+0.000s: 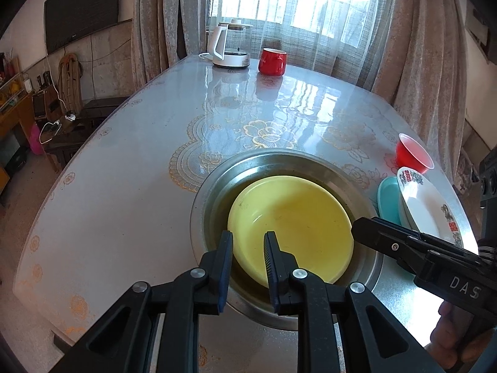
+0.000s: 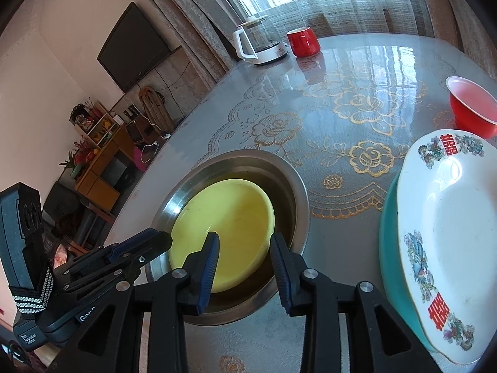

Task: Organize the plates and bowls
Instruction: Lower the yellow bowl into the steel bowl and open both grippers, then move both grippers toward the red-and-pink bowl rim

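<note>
So here's the setup: yellow plate is sitting inside the steel basin on the tabletop. My left claw hangs right over the near rim of that plate, jaws a little apart, and I can't see them pinching anything. My right claw is over the same plate from the other side, jaws open with nothing between them. Off to the right there's a white plate with red characters and flowers stacked on a teal dish, and a red bowl just behind it. Kettle and red mug sit at the far end by the window
</note>
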Available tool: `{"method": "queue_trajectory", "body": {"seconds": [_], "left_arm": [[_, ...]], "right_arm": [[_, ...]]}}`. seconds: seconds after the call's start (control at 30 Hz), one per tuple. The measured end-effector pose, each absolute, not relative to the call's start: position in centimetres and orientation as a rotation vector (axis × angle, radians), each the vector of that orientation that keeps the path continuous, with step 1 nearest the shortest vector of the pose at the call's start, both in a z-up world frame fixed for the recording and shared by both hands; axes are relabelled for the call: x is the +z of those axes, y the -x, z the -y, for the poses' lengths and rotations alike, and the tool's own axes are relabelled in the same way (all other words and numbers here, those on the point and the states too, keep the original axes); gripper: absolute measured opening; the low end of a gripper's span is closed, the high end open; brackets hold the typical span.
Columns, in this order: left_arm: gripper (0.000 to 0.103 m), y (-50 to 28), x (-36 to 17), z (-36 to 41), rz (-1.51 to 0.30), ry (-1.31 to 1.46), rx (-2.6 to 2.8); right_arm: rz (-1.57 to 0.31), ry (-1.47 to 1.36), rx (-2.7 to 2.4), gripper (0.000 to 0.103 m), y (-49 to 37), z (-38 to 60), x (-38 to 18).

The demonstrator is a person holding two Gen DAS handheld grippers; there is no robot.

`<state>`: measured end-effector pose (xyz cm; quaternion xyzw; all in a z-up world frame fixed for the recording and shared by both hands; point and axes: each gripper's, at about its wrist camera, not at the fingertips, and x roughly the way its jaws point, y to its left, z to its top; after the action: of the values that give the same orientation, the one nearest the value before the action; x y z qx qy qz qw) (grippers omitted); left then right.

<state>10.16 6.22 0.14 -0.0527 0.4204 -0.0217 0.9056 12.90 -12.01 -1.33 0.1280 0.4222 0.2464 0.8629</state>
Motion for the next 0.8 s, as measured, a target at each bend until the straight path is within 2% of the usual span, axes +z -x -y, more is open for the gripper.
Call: {"method": "queue_trajectory", "body": {"seconds": [0.8], "left_arm": [[0.022,-9.3,1.6,-3.1,-0.785,-0.008,-0.065]], "right_arm": [[-0.758,-0.412,0.392,0.041,-10.9,19.7,0.5]]}}
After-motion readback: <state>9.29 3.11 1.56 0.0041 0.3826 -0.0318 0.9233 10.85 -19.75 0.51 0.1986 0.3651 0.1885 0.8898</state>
